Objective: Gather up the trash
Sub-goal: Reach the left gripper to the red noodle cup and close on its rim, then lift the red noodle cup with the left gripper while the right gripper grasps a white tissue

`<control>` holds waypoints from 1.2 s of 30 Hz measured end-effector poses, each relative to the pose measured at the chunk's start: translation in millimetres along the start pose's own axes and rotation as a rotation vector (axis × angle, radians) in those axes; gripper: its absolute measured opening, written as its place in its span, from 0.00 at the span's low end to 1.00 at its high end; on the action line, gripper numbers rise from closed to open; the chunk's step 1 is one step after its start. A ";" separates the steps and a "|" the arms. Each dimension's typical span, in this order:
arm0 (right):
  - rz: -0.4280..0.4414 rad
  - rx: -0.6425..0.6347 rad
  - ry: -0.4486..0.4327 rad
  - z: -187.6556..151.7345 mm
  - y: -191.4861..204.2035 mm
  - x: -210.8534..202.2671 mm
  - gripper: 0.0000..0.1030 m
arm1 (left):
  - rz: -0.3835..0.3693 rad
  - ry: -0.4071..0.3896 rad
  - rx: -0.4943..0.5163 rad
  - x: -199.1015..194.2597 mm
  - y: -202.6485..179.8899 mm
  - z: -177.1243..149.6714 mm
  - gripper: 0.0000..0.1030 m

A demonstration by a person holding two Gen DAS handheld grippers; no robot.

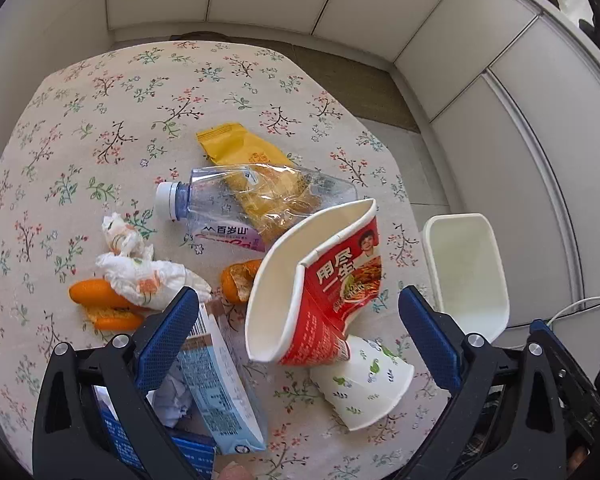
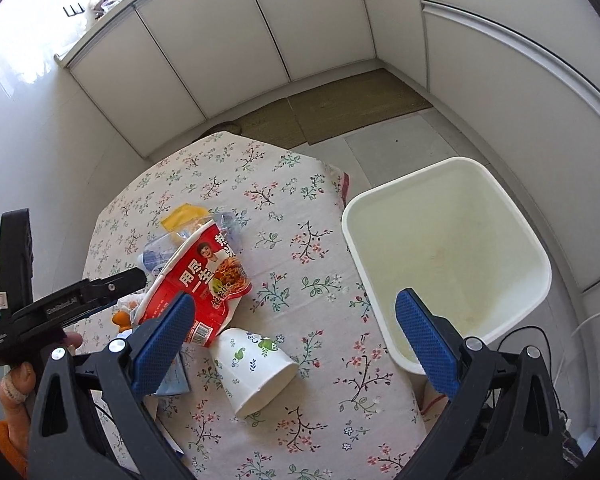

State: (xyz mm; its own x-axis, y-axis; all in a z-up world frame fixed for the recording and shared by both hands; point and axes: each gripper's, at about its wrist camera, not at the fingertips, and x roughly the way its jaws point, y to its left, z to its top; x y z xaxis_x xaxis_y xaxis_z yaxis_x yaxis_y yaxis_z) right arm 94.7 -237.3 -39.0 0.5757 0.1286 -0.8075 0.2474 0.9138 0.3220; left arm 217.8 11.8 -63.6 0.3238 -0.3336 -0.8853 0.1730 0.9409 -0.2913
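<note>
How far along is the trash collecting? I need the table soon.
Barely started. The white bin beside the table looks empty, so nothing is done. Both tools, left and right, are open and hold nothing. Still on the tablecloth: red noodle cup, paper cup, plastic bottle, yellow wrapper, tissues, orange peels and a carton.

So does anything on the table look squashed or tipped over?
Yes. The red noodle cup is crushed and folded in. The plastic bottle is squashed flat on its side. The small paper cup lies tipped over beside the noodle cup.
</note>
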 end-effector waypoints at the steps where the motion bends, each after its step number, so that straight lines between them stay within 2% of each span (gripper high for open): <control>1: 0.004 0.006 0.007 0.8 -1.3 1.8 0.95 | 0.006 0.008 0.019 6.4 -0.9 3.1 0.93; 6: 0.033 0.028 0.056 4.8 -7.2 13.3 0.95 | 0.058 0.072 0.093 41.5 -6.0 11.9 0.93; 10: 0.050 0.057 0.083 7.1 -11.3 18.7 0.95 | 0.040 0.109 0.125 57.8 -11.3 8.6 0.89; 12: 0.061 0.079 0.101 8.3 -15.3 21.0 0.95 | 0.034 0.115 0.137 62.2 -13.4 7.9 0.78; 14: 0.078 0.105 0.121 8.9 -19.0 23.6 0.95 | 0.005 0.127 0.140 65.6 -16.3 7.2 0.56; 17: 0.098 0.138 0.150 9.3 -23.2 27.4 0.95 | -0.038 0.128 0.156 62.2 -22.0 4.0 0.37; 19: 0.113 0.159 0.165 9.1 -25.2 29.8 0.95 | -0.077 0.121 0.146 54.6 -23.4 2.4 0.30; 27: 0.131 0.164 0.164 10.8 -17.8 32.0 0.95 | -0.150 0.050 0.100 19.8 -17.9 -8.7 0.27; 33: 0.121 0.143 0.153 13.6 -1.3 41.7 0.95 | -0.183 -0.102 -0.016 -45.9 13.6 -13.6 0.27; 36: 0.081 0.053 0.129 18.3 20.8 48.8 0.95 | -0.175 -0.189 -0.106 -82.1 45.6 -13.9 0.27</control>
State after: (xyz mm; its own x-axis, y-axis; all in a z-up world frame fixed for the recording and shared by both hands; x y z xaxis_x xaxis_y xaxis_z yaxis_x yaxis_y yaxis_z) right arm 142.2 -219.1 -62.7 0.4915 0.2529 -0.8334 0.2467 0.8773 0.4117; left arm 186.2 82.9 -9.2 0.4672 -0.4874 -0.7376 0.1470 0.8655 -0.4789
